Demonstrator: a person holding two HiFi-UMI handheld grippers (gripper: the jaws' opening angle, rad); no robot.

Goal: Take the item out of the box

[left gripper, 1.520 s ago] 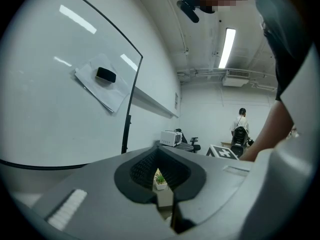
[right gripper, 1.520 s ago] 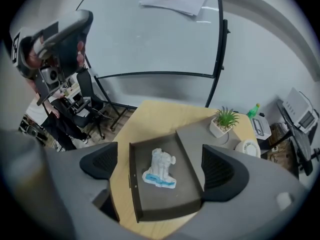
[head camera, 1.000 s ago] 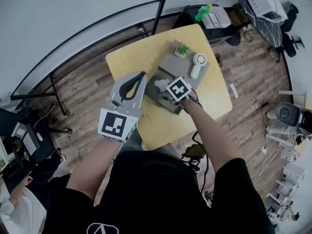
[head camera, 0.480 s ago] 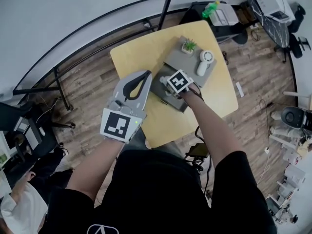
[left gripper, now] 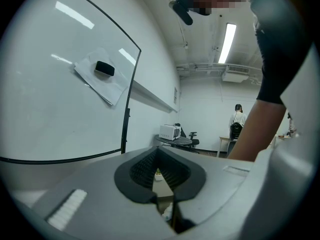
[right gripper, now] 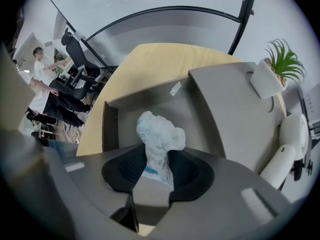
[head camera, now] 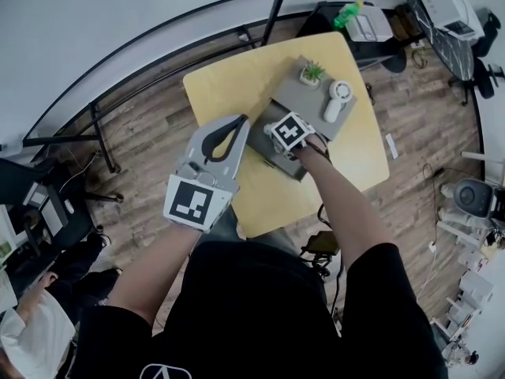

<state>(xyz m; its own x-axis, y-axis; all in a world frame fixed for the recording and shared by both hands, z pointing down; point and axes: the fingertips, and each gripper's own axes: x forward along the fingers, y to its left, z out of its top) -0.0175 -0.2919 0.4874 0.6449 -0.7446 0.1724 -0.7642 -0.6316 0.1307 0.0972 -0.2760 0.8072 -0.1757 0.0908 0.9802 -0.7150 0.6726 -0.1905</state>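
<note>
A grey box (right gripper: 111, 130) stands open on the yellow table (head camera: 229, 85), its lid (right gripper: 230, 109) folded back to the right. Inside it a crumpled white packet (right gripper: 160, 136) with blue print sticks up. My right gripper (right gripper: 159, 170) reaches into the box (head camera: 278, 163) and its jaws are closing, with the dark pads (right gripper: 192, 171) pinching the lower part of the packet. In the head view my right gripper (head camera: 274, 134) hides the packet. My left gripper (head camera: 237, 122) hovers over the table's left side, jaws together and holding nothing.
A small potted plant (head camera: 312, 73) and a white hand-held fan (head camera: 339, 97) rest on the box's folded-back lid. A black stand pole (head camera: 272, 6) rises behind the table. Chairs, desks and other people stand around the room's edges.
My right gripper has gone down into the box. My left gripper has drifted slightly right, still raised beside the box.
</note>
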